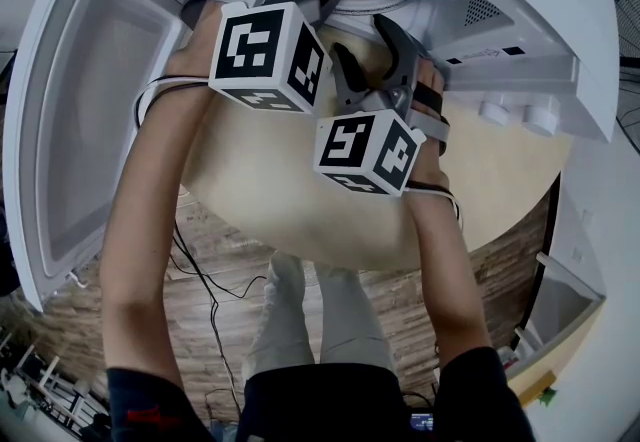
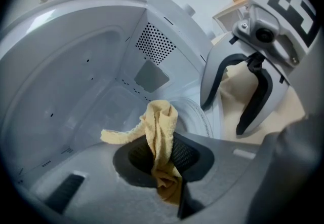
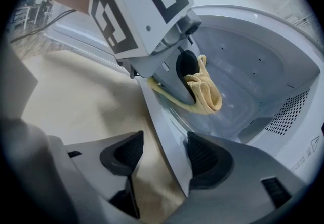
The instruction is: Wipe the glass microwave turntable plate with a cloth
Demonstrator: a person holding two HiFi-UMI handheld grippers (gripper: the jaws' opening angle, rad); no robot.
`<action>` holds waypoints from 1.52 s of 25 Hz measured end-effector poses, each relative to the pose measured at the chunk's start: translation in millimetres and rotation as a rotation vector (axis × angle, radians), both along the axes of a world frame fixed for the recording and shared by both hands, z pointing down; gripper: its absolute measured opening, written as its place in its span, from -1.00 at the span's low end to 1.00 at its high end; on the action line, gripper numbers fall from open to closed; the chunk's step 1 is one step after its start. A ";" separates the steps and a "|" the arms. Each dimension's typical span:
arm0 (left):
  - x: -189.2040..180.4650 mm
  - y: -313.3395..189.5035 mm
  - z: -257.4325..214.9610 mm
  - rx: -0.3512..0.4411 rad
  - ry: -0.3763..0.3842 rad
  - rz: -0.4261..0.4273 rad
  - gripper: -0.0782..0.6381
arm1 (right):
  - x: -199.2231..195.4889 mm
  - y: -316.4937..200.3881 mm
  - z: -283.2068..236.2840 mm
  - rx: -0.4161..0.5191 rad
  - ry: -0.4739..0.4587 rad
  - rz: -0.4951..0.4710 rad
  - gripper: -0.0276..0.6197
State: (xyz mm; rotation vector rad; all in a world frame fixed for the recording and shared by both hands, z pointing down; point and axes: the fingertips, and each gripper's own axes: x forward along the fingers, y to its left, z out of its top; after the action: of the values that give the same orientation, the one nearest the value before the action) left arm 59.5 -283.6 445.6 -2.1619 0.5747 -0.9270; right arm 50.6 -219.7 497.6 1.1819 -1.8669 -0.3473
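While the left gripper (image 2: 164, 167) has its jaws pinched shut on the yellow cloth (image 2: 161, 126), that cloth hangs limp and light, so it will likely fold and drag unless pressed flat. The right gripper (image 3: 164, 154) has its jaws spread, with the microwave's (image 2: 76, 91) front sill (image 3: 161, 132) between them. The glass turntable plate (image 2: 195, 116) lies on the cavity floor just beyond the cloth. It is probably heavy, slick and breakable, and best steadied at its rim.

Grey left gripper (image 2: 163, 157) and right gripper (image 3: 161, 154), black-and-white marker cubes (image 1: 268, 55), black ribbed jaws, dark sleeves (image 1: 150, 400)
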 end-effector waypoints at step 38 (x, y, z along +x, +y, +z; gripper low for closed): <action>-26.1 -20.7 2.4 -0.080 0.050 -0.147 -0.62 | -0.4 -0.2 -0.6 0.005 0.001 -0.002 -0.13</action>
State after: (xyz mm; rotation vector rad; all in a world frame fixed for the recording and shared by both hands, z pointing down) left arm 33.4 -304.3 448.0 -2.2436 0.7402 -0.9911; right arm 50.3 -219.9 497.0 1.1831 -1.8677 -0.3534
